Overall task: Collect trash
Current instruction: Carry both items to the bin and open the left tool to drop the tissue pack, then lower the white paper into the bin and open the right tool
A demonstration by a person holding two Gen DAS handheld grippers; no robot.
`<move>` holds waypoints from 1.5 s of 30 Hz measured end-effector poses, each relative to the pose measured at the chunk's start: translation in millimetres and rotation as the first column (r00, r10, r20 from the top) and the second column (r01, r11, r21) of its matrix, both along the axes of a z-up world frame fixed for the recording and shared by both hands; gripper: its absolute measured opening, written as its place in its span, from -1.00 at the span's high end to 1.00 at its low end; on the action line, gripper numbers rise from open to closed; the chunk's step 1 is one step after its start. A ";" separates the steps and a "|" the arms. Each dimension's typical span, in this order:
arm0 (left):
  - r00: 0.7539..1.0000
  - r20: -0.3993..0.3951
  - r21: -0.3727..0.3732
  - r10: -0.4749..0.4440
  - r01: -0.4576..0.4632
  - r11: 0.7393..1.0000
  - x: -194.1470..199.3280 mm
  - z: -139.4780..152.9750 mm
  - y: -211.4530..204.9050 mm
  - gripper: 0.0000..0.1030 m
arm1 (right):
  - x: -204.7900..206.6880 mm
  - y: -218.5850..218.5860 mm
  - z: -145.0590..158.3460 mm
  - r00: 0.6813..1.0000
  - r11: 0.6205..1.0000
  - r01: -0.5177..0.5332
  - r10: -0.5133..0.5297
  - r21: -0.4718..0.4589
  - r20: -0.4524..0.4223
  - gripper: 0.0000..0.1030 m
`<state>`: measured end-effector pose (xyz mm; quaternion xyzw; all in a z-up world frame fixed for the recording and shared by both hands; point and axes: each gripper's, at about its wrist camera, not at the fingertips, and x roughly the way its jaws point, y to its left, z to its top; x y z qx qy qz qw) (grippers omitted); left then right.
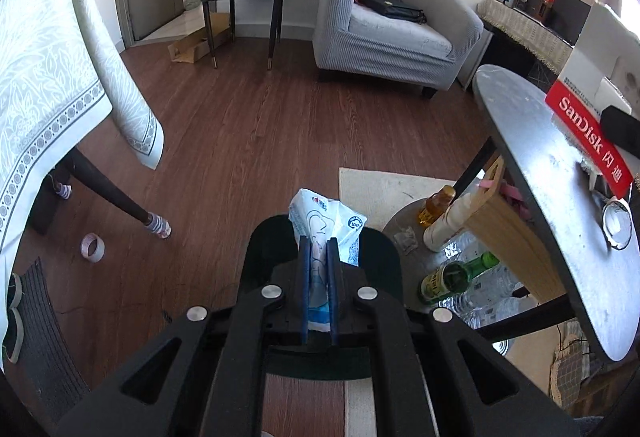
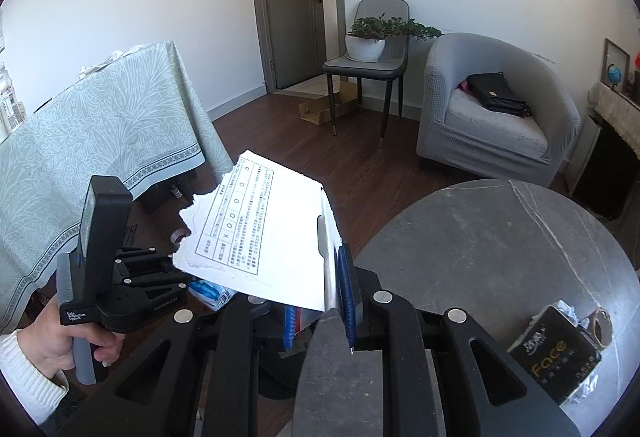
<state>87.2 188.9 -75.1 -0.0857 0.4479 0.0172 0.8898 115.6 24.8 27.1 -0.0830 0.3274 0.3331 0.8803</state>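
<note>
My left gripper (image 1: 319, 245) is shut on a crumpled white-and-blue plastic wrapper (image 1: 326, 223) and holds it above a black bin (image 1: 384, 257) on the floor. My right gripper (image 2: 320, 277) is shut on a torn white box (image 2: 264, 225) printed with a table, held up left of the round grey table (image 2: 500, 245). The left gripper (image 2: 120, 269) shows in the right wrist view, low at the left, with the wrapper (image 2: 212, 293) in it. The red-and-white SanDisk box (image 1: 592, 141) in the left wrist view is the same box. A black tissue pack (image 2: 556, 353) and crumpled paper lie on the table.
A table with a green cloth (image 1: 48, 77) stands left, a tape roll (image 1: 93, 247) on the floor by its leg. Bottles (image 1: 452, 277) and a wooden box (image 1: 508, 229) sit under the round table (image 1: 560, 197). A grey armchair (image 2: 492, 109) and a chair with a plant (image 2: 368, 49) stand behind.
</note>
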 end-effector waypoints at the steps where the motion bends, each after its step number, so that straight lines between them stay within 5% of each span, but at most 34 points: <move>1: 1.000 -0.018 -0.002 0.000 0.000 1.000 -0.1 -5.4 3.3 0.83 | -0.6 5.9 -1.5 1.000 1.000 -0.007 0.007 -0.002 -0.003 0.65; 23: 0.971 -0.232 -0.006 -0.051 0.051 0.999 -0.8 -75.4 19.1 0.76 | 0.9 82.0 -42.7 0.989 0.992 -0.098 0.088 -0.083 -0.119 0.65; 25: 0.973 -0.227 -0.014 -0.047 0.045 0.999 -1.7 -73.9 22.3 0.70 | 2.7 85.6 -48.7 0.987 0.990 -0.101 0.088 -0.095 -0.133 0.65; 27: 0.973 -0.226 -0.029 -0.047 0.041 0.999 -3.0 -70.5 25.7 0.40 | 3.6 91.0 -55.2 0.986 0.988 -0.103 0.087 -0.111 -0.143 0.65; 36: 0.992 -0.114 -0.027 0.062 -0.065 0.998 -15.4 -28.3 54.8 0.01 | 5.9 112.8 -92.2 0.977 0.976 -0.118 0.082 -0.181 -0.195 0.65; 45: 0.992 0.003 -0.075 0.125 -0.125 0.989 -26.3 22.1 74.0 -0.04 | 12.1 118.1 -131.8 0.959 0.967 -0.127 0.063 -0.220 -0.277 0.64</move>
